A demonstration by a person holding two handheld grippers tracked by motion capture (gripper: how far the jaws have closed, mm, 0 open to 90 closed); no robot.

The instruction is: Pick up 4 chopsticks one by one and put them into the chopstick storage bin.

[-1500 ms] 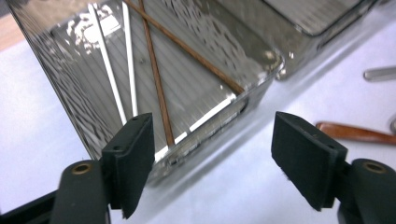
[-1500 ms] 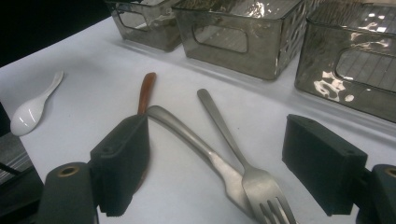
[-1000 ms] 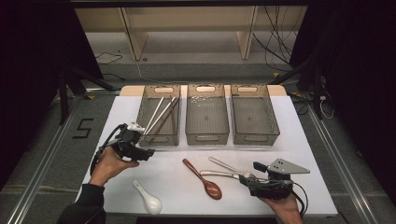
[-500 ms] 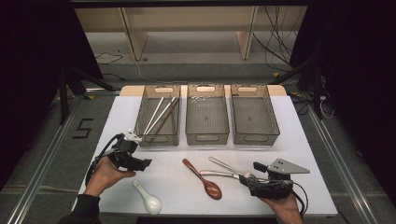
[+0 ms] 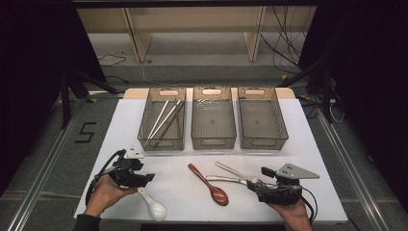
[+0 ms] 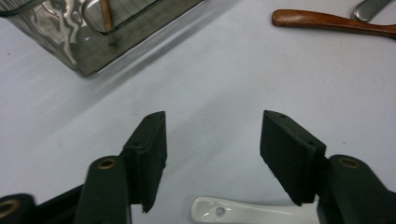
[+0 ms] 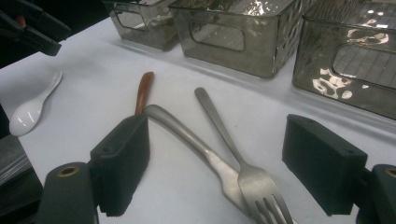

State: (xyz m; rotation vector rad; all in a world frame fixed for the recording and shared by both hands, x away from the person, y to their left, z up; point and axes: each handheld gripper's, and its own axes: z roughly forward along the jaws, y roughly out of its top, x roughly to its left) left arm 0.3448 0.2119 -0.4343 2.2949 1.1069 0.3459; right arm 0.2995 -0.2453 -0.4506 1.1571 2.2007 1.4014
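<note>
Closing in on the white spoon, my left claw has its jaws straddling the handle end; they have just been narrowing, but the pads stand clear on either side and grip nothing. I judge the handle tip is the sensible place to take it, since the bowl lies flat and wide on the bench. From the high view the spoon sits at the near left edge, handle pointing up toward the claw, and my left hand holds the tool low and nearly level, aimed to the right.

My right claw rests with its jaws wide apart, and the fork and a metal spoon handle cross on the bench between them, untouched. That hand lies low at the near right, pointing left.

Past them lies the wooden spoon, slantwise at mid-bench. Farther back stand three grey bins in a row: the left bin already has chopsticks, so I take this as sorting by kind; the middle bin and right bin look empty.
</note>
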